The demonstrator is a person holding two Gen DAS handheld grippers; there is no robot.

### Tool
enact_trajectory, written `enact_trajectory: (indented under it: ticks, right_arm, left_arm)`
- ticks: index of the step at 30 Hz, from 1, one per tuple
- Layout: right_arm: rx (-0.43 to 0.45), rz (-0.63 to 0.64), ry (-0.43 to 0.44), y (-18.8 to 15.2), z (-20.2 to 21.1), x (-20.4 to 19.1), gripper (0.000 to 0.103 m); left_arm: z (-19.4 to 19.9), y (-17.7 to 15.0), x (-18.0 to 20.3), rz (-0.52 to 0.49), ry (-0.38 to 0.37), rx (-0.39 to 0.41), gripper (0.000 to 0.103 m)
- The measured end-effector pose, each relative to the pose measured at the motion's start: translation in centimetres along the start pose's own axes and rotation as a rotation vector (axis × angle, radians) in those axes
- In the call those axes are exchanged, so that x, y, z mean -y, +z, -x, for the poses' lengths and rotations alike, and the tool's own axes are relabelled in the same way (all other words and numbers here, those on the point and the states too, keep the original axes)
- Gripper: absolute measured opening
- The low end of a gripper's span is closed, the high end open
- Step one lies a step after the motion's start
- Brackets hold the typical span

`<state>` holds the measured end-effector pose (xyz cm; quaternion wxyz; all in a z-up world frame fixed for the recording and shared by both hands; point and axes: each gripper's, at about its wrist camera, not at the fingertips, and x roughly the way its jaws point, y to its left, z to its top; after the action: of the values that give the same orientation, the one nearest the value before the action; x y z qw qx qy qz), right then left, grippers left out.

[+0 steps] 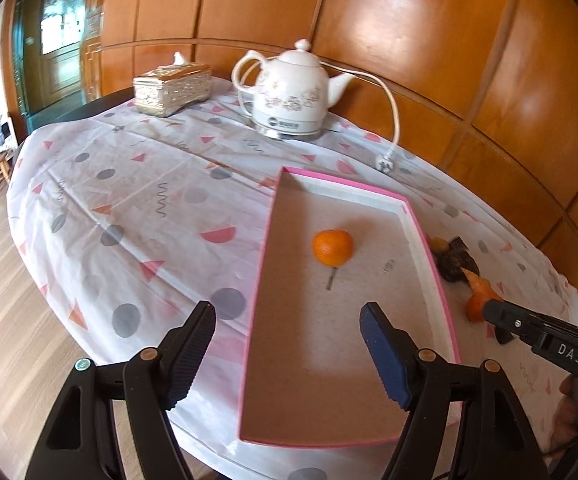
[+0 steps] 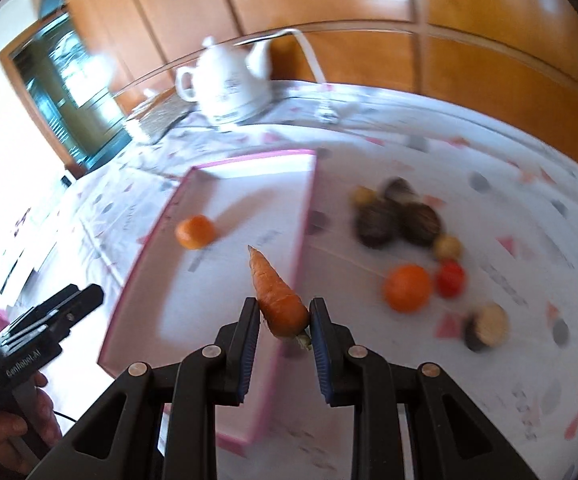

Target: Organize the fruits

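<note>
My right hand-held gripper (image 2: pixel 283 322) is clamped on a carrot (image 2: pixel 279 298), its pads pressing the thick end from both sides while the pointed tip sticks forward and up. From the right wrist view the carrot hangs over the pink-rimmed box (image 2: pixel 307 216), near the box's right wall. From the left wrist view that same carrot (image 1: pixel 479 298) shows just outside the box's (image 1: pixel 429 240) right wall, at the tip of the right hand-held gripper (image 1: pixel 493 308).

My left hand-held gripper (image 1: pixel 289 350) stands open with nothing between its pads; it hovers over the near left part of the box, one finger over the cloth-covered bench (image 1: pixel 129 200) and the other over the box floor. In the right wrist view it (image 2: pixel 89 296) sits left of the box.

One tangerine (image 1: pixel 333 247) lies inside the box, toward the middle, well ahead of the left gripper's fingers. In the right view it (image 2: pixel 195 232) is by the box's left wall.

To the right of the box, on the bench (image 2: pixel 489 140), lie more pieces: a second orange (image 2: pixel 407 288), a small red fruit (image 2: pixel 451 278), two small yellowish ones and several dark round ones (image 2: pixel 397 218), all blurred. Beyond the box stand a white kettle (image 1: pixel 293 92) and a tissue box (image 1: pixel 173 88).
</note>
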<state>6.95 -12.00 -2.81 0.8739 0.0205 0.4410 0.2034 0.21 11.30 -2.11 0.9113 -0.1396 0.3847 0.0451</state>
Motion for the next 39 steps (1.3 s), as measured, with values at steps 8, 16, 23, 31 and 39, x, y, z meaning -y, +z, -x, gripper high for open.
enact_trajectory:
  ticks: [8, 16, 23, 31, 39]
  right_arm:
    - [-0.056, 0.031, -0.049, 2.3, -5.0, -2.6, 0.026]
    - [-0.052, 0.012, -0.076, 1.7, -5.4, -2.1, 0.032]
    - [0.025, 0.029, -0.153, 0.4, -3.0, -1.7, 0.037]
    - [0.102, 0.024, -0.263, -1.4, -0.6, -1.0, 0.038]
    - [0.152, 0.021, -0.326, -2.9, 1.1, -0.3, 0.038]
  left_arm:
    - [-0.5, -0.1, -1.8, 0.032, 0.023, -0.016, 0.075]
    - [-1.0, -0.2, -1.4, 0.017, 0.024, -0.025, 0.075]
    - [-0.7, -0.2, -0.3, -0.024, 0.021, -0.02, 0.075]
    - [-0.1, -0.4, 0.7, -0.056, 0.02, -0.005, 0.075]
    - [0.5, -0.4, 2.2, -0.113, 0.028, 0.018, 0.075]
